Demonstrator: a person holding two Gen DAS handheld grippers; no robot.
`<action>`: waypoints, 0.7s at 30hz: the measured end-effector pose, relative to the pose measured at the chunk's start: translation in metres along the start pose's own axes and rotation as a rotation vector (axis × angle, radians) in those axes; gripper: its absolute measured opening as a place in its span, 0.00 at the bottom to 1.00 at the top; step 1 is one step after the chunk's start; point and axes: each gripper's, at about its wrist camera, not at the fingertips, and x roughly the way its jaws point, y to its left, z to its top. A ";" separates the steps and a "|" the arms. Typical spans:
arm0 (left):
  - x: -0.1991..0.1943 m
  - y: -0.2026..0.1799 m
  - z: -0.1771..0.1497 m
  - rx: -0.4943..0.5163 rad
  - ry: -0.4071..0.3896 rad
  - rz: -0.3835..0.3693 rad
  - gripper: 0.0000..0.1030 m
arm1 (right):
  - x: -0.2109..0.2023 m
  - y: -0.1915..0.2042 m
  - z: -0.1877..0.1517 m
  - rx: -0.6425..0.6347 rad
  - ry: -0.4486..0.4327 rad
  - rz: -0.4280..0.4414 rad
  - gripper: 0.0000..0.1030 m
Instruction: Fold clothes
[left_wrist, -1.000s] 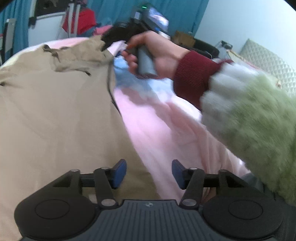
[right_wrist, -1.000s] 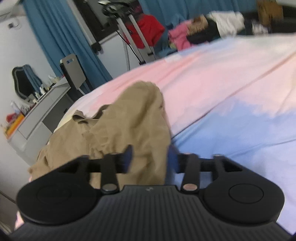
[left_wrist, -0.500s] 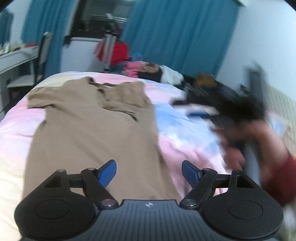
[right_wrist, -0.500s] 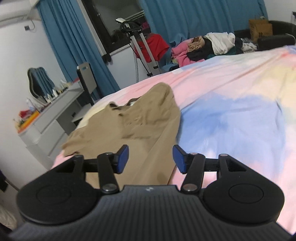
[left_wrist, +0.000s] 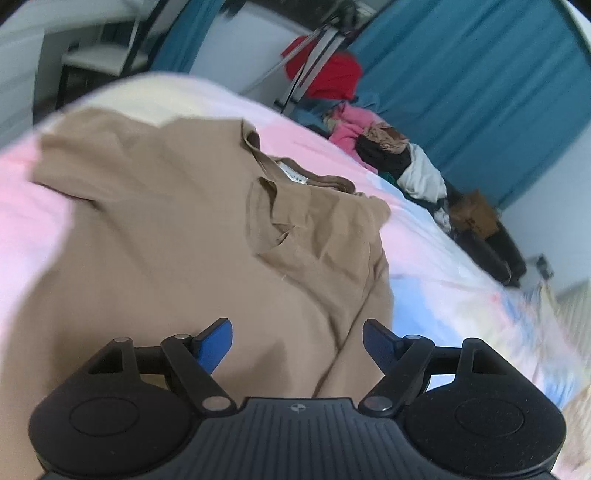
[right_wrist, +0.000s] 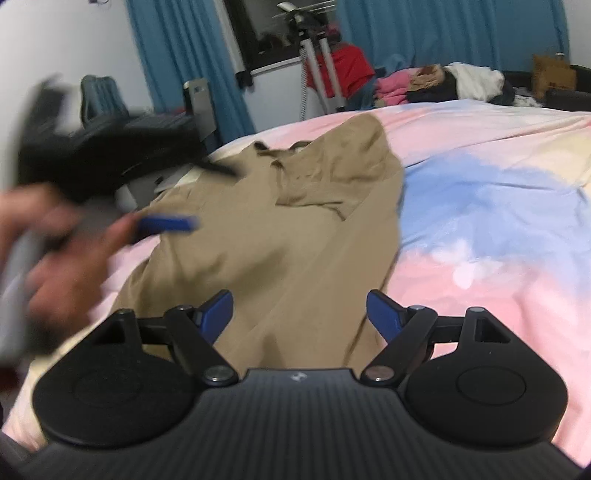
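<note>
A tan T-shirt (left_wrist: 177, 236) lies spread on the bed, its right sleeve folded inward over the chest (left_wrist: 314, 225); the collar with a white label points away. My left gripper (left_wrist: 297, 341) is open above the shirt's lower part, nothing between its blue pads. My right gripper (right_wrist: 299, 314) is open too, hovering over the shirt (right_wrist: 295, 229) near its right edge. In the right wrist view the left gripper shows blurred at the far left, held by a hand (right_wrist: 55, 266), with one blue fingertip (right_wrist: 166, 223) over the shirt's left side.
The bed sheet (right_wrist: 498, 221) is pink, blue and yellow. A heap of clothes (left_wrist: 384, 151) lies past the far bed edge before blue curtains. A tripod with a red garment (right_wrist: 325, 70) stands behind the bed; a desk and chair (right_wrist: 199, 107) are at left.
The right gripper let go of the folded sleeve, opened wide and drew back. The left gripper swung left and tilted, now closer over the shirt. The hand has left the left wrist view.
</note>
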 end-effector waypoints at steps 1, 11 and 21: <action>0.018 -0.001 0.007 -0.011 0.012 0.001 0.73 | 0.004 -0.001 -0.001 -0.005 0.004 0.012 0.79; 0.169 -0.013 0.060 -0.062 0.075 0.035 0.10 | 0.043 -0.013 0.003 0.005 0.033 0.085 0.79; 0.152 -0.039 0.091 0.151 -0.037 0.139 0.03 | 0.048 0.006 -0.006 -0.124 0.102 0.048 0.78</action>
